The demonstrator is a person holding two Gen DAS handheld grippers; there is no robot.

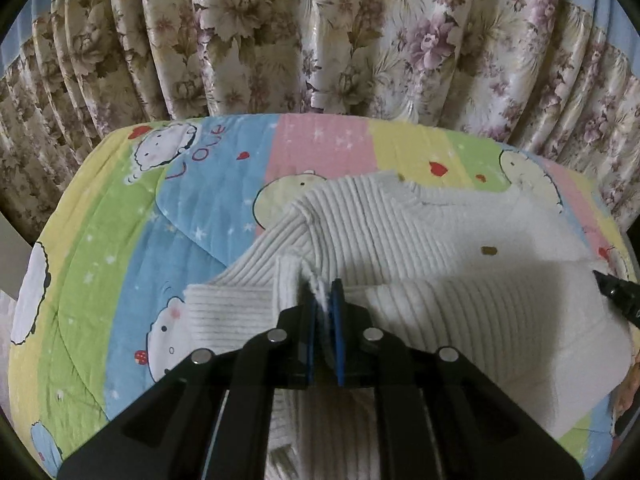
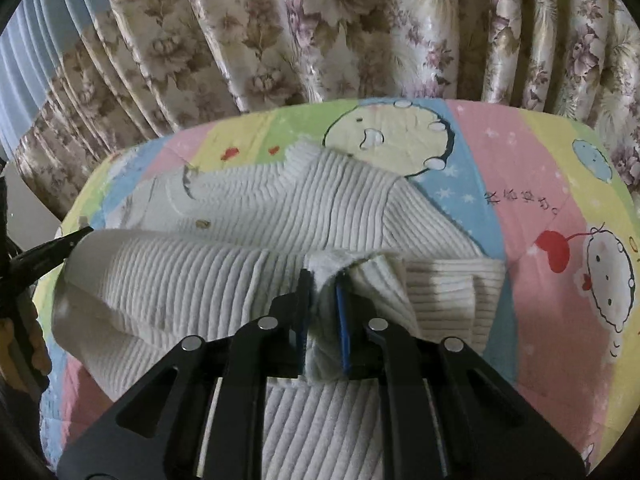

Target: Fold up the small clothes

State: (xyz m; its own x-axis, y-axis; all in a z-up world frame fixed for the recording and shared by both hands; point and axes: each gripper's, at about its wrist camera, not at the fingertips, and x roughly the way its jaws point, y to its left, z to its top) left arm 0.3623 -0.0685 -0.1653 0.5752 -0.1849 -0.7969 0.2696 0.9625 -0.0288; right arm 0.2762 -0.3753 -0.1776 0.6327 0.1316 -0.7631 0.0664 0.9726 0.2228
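Observation:
A small white ribbed sweater (image 1: 400,232) lies on a colourful cartoon quilt (image 1: 100,240), its collar toward the curtain. My left gripper (image 1: 323,286) is shut on the sweater's near hem and holds a fold of it raised over the body. My right gripper (image 2: 323,280) is shut on the hem of the same sweater (image 2: 280,208) at its other side, with a bunch of white fabric between the blue pads. The lifted hem sags in a band between the two grippers. The right gripper's tip shows at the right edge of the left wrist view (image 1: 616,296).
A flowered curtain (image 1: 320,40) hangs close behind the quilt's far edge. The quilt (image 2: 540,220) spreads to both sides of the sweater. A sleeve cuff (image 1: 224,312) lies on the left and another (image 2: 452,292) on the right.

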